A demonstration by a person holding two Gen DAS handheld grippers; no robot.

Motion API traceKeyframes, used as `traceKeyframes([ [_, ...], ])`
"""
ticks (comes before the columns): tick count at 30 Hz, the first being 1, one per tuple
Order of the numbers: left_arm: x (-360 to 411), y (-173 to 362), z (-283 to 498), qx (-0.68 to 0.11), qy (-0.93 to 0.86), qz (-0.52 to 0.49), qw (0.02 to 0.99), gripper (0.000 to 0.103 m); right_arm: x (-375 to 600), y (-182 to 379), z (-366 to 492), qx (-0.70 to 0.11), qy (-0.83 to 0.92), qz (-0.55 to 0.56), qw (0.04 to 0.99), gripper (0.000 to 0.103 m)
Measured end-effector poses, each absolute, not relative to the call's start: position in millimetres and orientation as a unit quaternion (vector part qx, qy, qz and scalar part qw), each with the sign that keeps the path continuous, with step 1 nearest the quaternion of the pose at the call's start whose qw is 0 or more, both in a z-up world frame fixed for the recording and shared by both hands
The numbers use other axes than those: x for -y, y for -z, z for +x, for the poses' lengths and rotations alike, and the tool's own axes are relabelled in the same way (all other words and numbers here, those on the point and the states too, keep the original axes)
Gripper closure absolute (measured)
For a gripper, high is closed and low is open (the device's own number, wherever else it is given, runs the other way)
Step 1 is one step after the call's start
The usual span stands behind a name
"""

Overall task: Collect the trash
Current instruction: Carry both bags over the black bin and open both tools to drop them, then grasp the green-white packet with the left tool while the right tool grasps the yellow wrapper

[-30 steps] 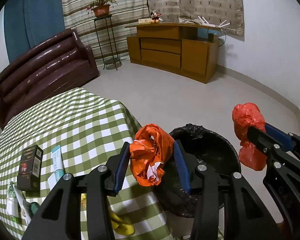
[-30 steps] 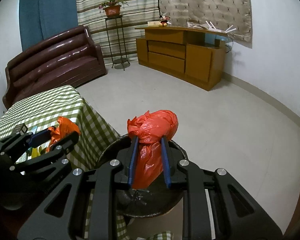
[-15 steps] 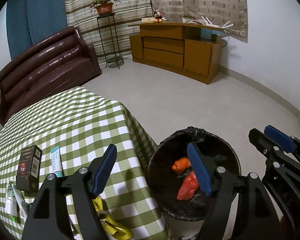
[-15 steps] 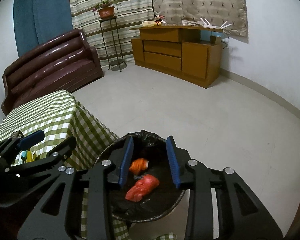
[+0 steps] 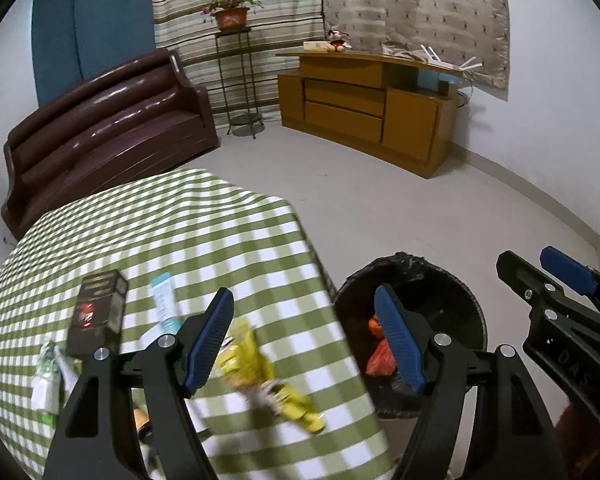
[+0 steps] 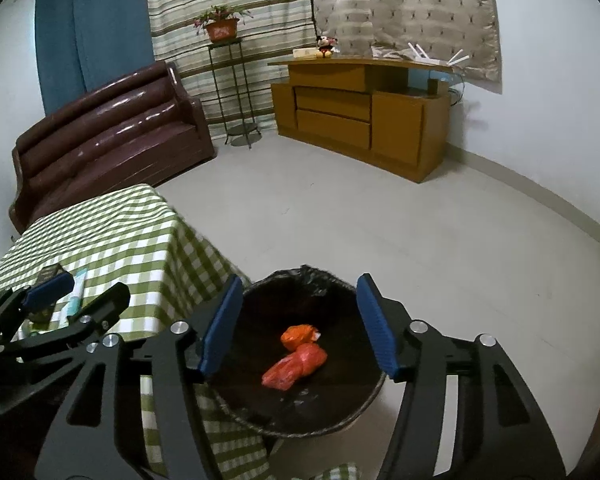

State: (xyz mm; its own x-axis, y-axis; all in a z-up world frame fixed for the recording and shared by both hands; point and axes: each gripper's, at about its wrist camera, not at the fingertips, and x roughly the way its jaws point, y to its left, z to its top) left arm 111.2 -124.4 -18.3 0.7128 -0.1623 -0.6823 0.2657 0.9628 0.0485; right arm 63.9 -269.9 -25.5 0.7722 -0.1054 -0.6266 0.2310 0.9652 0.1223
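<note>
A black-lined trash bin (image 6: 340, 420) (image 5: 456, 284) stands on the floor beside the table's corner. Inside lie a crumpled orange bag (image 6: 299, 335) and a red bag (image 6: 294, 367) (image 5: 380, 358). My right gripper (image 6: 299, 326) hovers over the bin, its jaws opening with nothing between them. My left gripper (image 5: 305, 342) is open and empty above the table's near corner, over a yellow wrapper (image 5: 256, 368). A dark box (image 5: 96, 314), a pale blue tube (image 5: 164, 306) and a white-green tube (image 5: 46, 380) lie on the green checked cloth (image 5: 180, 232).
A dark brown sofa (image 5: 100, 128) stands behind the table. A plant stand (image 5: 236, 80) and a wooden cabinet (image 5: 372, 108) line the far wall. The right gripper (image 5: 556, 280) shows at the left wrist view's right edge. Pale floor spreads beyond the bin.
Both grippers opened and let go of their bags, which now lie in the bin. My left gripper has moved left, back over the table's corner and the yellow wrapper.
</note>
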Motion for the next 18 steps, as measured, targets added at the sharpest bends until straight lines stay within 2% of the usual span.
traceKeyframes([
  [18, 7, 12, 68, -0.364, 0.03, 0.047, 0.93, 0.031, 188, 13, 40, -0.322, 0.024, 0.056, 0.945, 0.042],
])
